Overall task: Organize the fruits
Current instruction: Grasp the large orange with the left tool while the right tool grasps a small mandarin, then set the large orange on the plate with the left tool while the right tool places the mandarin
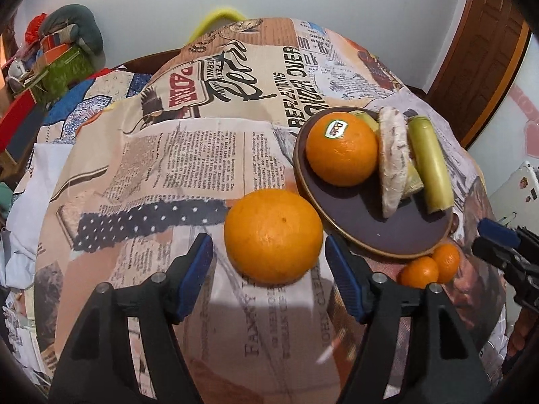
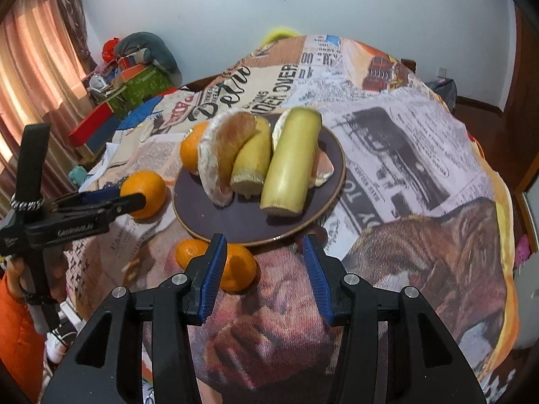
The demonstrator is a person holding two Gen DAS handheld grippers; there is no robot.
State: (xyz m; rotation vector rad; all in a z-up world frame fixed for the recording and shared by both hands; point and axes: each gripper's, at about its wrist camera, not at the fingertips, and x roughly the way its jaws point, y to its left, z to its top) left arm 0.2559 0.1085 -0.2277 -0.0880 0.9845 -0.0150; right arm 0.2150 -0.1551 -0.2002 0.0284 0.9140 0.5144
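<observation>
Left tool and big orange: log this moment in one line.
left tool: open, straddling loose orange, no contact | right tool: open, empty, near two mandarins | plate: stickered orange, cut fruit

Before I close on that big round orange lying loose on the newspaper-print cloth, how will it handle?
The big round orange will probably roll if nudged off-centre; nothing braces it. Its dimpled peel should grip the blue ribbed pads of the left hand-held gripper fairly well. It looks firm.
</observation>
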